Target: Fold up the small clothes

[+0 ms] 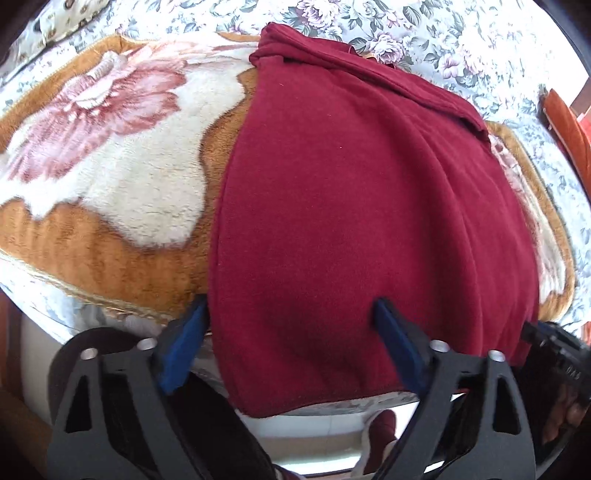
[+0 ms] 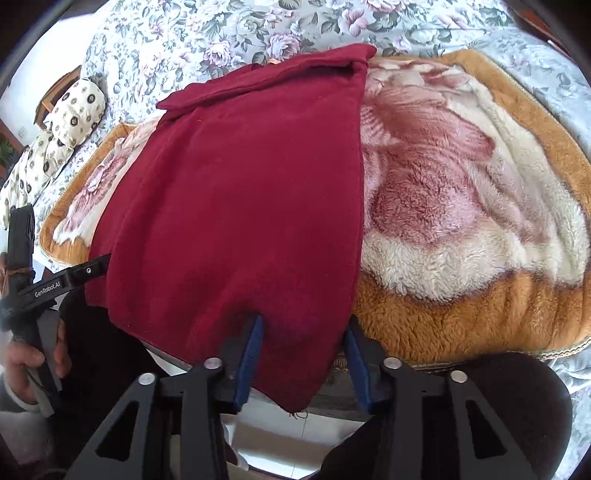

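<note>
A dark red fleece garment [image 1: 351,206] lies folded lengthwise on a plush brown and cream floral blanket [image 1: 110,184]. Its near hem hangs over the bed's front edge. My left gripper [image 1: 291,306] is open, its blue fingers straddling the garment's near left corner. In the right wrist view the same garment [image 2: 243,206] fills the middle. My right gripper [image 2: 303,321] is open, its blue fingers straddling the near right corner, which hangs down between them. The left gripper's black body [image 2: 55,284] shows at the left edge there.
The blanket [image 2: 461,240] lies on a flowered bedsheet [image 2: 221,33]. Patterned pillows [image 2: 55,140] sit at the far left. An orange-brown object [image 1: 565,122] stands at the right. White floor [image 1: 314,435] shows below the bed's edge.
</note>
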Tool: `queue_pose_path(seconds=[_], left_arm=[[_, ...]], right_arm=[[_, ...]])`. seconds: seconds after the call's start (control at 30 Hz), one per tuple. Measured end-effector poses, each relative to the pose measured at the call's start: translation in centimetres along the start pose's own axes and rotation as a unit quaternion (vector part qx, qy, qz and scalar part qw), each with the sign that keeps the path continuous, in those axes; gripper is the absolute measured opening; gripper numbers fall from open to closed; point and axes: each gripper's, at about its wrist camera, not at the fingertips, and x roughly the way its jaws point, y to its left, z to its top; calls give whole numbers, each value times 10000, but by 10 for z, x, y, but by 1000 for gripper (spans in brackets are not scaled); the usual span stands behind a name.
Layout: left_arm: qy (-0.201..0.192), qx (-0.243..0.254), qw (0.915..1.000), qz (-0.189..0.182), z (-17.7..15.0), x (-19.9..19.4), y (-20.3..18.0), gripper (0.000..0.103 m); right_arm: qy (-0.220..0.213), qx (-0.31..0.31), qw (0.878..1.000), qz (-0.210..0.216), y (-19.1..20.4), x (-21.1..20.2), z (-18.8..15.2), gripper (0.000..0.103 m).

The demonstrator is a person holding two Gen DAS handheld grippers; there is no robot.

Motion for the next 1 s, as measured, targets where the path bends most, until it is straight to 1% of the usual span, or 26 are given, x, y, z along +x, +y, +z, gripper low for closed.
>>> queue_pose_path(seconds=[0.03, 0.07, 0.1, 0.13, 0.17, 0.2, 0.3, 0.4, 0.5, 0.53, 0.6, 0.67, 0.73, 0.77, 0.87, 0.9, 1.0], left_arm=[[-14, -20, 10000, -42, -1, -4, 0, 65], [-11, -97, 9998, -151, 0, -7, 2, 49], [-3, -172, 9994, -295, 0, -9, 5, 41], [20, -205, 9988, -435, -1, -10, 5, 27], [35, -224, 9982, -554, 0, -12, 5, 18], [58, -242, 9973, -697, 0, -14, 6, 15], [35, -266, 9955, -908, 6, -22, -2, 14], [-127, -301, 9933, -1112, 21, -42, -2, 14], [-349, -236, 9920, -1187, 41, -61, -6, 12], [-450, -200, 9918, -1176, 49, -67, -6, 9], [-624, -181, 9904, -1223, 67, -75, -5, 9], [-762, -206, 9885, -1287, 89, -78, -2, 9], [-842, -135, 9887, -1234, 109, -75, -3, 9], [-842, -129, 9889, -1216, 117, -73, -2, 9], [-760, -258, 9860, -1458, 128, -69, 7, 9], [-690, -257, 9862, -1481, 129, -68, 8, 9], [-264, -362, 9880, -1475, 121, -60, 12, 9]], right_arm=[[-22, 55, 9999, 128, -3, -2, 1, 15], [-16, 134, 9991, 413, -5, -4, 1, 7], [-2, 196, 9981, 578, -6, -6, 3, 7], [-24, 192, 9982, 573, -6, -7, 3, 7], [-29, 183, 9979, 622, -5, -7, 4, 7], [-69, 232, 9966, 785, -6, -11, 6, 7], [-339, 401, 9897, 1329, -6, -32, 15, 7], [-665, 410, 9836, 1626, -4, -57, 32, 7], [-903, 385, 9796, 1756, -2, -74, 50, 6], [-992, 398, 9783, 1778, -2, -79, 57, 6], [-1136, 471, 9745, 1878, -5, -85, 72, 6], [-1251, 552, 9720, 1912, -4, -86, 92, 6], [-1366, 598, 9693, 1957, -6, -86, 118, 6], [-1378, 646, 9684, 1977, -7, -83, 129, 6], [-1393, 695, 9697, 1881, -7, -74, 162, 6], [-1363, 699, 9704, 1866, -9, -69, 169, 6], [-1276, 649, 9720, 1866, -12, -59, 176, 6]])
